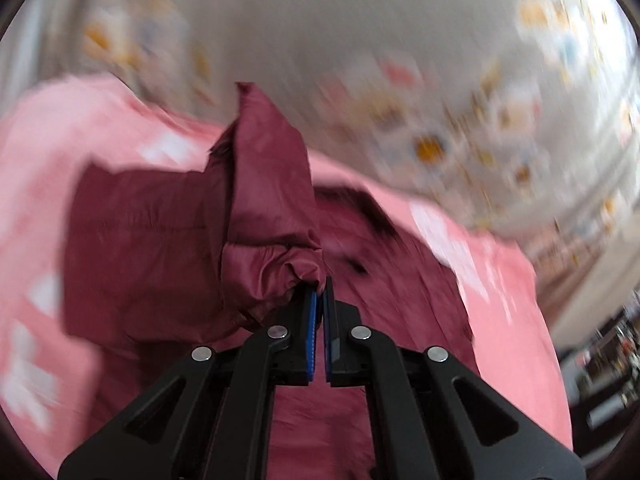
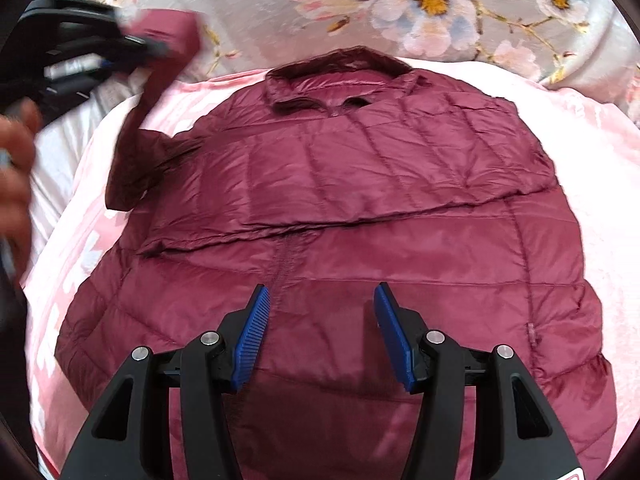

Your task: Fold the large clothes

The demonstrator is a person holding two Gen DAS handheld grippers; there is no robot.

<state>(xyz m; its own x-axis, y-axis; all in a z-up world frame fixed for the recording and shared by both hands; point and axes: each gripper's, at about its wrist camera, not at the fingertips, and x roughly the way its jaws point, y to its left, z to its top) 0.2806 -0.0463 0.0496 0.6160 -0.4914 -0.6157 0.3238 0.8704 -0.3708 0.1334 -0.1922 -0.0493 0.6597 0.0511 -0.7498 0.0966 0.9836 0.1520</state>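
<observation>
Take the maroon quilted puffer jacket (image 2: 352, 208) as your landmark: it lies front-up on the pink plush blanket (image 2: 624, 240), collar (image 2: 340, 68) at the far end and hem toward you, so its long axis runs straight away from your right gripper.

Off the jacket's left shoulder, your left gripper (image 1: 320, 300) has its blue pads clamped on the cuff end of the jacket's left sleeve (image 1: 268, 208). The sleeve is lifted clear of the blanket and hangs out past the jacket's left edge. The left wrist view is smeared with blur, so how much cloth sits between the pads is hard to tell. From the right wrist view that same sleeve (image 2: 160, 92) rises from the shoulder seam toward the upper left, outside the body panel. I'd judge the next move is to carry it rightward across the chest, and only your left gripper is placed for that.

Across the jacket's middle, a fold line runs slantwise from left to right; the right sleeve appears already laid across the chest. The shell is slick, shiny nylon, stitched in puffy channels, likely springy and prone to sliding.

Over the jacket's hem, near the centre zip, your right gripper (image 2: 322, 336) hovers with jaws spread wide, holding nothing.

Beyond the collar lies a grey floral bedspread (image 2: 432, 4).
</observation>
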